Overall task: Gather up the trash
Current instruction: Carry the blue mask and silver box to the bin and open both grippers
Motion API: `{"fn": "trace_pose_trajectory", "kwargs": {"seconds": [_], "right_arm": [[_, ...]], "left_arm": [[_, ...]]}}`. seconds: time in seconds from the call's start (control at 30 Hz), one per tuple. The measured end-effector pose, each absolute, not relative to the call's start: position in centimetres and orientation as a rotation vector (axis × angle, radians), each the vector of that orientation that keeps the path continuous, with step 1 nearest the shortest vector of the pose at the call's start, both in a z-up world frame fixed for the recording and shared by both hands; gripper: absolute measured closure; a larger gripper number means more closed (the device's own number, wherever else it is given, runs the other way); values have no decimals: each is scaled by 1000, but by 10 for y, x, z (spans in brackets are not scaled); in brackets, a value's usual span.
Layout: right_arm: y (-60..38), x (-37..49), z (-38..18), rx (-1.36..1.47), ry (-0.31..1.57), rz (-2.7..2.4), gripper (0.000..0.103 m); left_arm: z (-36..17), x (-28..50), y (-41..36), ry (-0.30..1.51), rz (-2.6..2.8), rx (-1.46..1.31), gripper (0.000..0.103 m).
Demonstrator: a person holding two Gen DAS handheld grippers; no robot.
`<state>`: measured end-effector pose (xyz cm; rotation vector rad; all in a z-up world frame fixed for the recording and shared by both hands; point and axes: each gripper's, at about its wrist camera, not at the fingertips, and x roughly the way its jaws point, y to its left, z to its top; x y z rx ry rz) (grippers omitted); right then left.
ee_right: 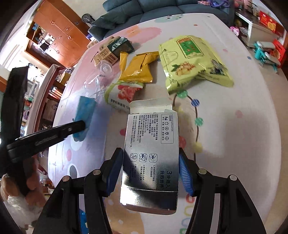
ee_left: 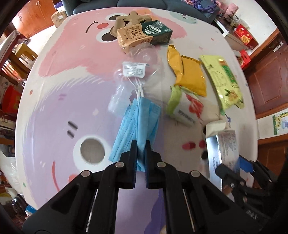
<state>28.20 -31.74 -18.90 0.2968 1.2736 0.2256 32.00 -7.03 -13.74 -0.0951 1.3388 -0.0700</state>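
My left gripper (ee_left: 141, 144) is shut on a folded blue face mask (ee_left: 136, 124), whose white ear loops trail toward a clear plastic bag (ee_left: 134, 69). The right wrist view shows the same mask (ee_right: 84, 115) clamped by the left gripper (ee_right: 81, 126). My right gripper (ee_right: 151, 160) is shut on a silver cardboard box (ee_right: 151, 153) with an open top flap, held above the table; the box (ee_left: 221, 153) also appears at the right of the left wrist view. On the table lie a milk carton (ee_left: 144, 35), a yellow wrapper (ee_left: 189, 73), a green snack bag (ee_left: 225, 81) and a strawberry packet (ee_left: 187, 108).
The round table (ee_left: 63, 108) has a pastel cartoon cover. A brown paper egg tray (ee_left: 131, 18) lies behind the carton. A blue sofa (ee_right: 153, 9) stands past the far edge, wooden cabinets (ee_right: 59, 32) to the left. A hand (ee_right: 30, 185) holds the left gripper.
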Motion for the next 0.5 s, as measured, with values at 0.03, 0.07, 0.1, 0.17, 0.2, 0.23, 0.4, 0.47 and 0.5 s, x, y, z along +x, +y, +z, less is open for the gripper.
{"fn": "trace_pose_trajectory", "kwargs": {"seconds": [0.03,0.07,0.1,0.17,0.2,0.23,0.4,0.47,0.5], "right_arm": [[-317,277,-187,298,1269,219,44],[-317,272,-184,299,1265,212,44],[-316,267,-182,302,1259,202,44],[-314,255,-176,312,1245,181,44],[-313,248,-173,318,1236,167,44],[-310,241,-170,324,1226,152,44],[-292,200,-150,356,1169,71,44],[-278,180,-139,371,1132,43,44],[-271,168,-134,378,1114,33,44]], "left_arm": [[-132,314,-67,1333,-82,-106,99],[-127,309,-65,1329,-94,-110,99],[-123,304,-63,1326,-106,-109,99],[-114,292,-60,1315,-144,-99,99],[-109,285,-57,1305,-165,-90,99],[-105,276,-58,1298,-178,-82,99],[-81,241,-47,1242,-297,-37,99],[-71,225,-44,1209,-344,-8,99],[-65,215,-40,1187,-370,8,99]]}}
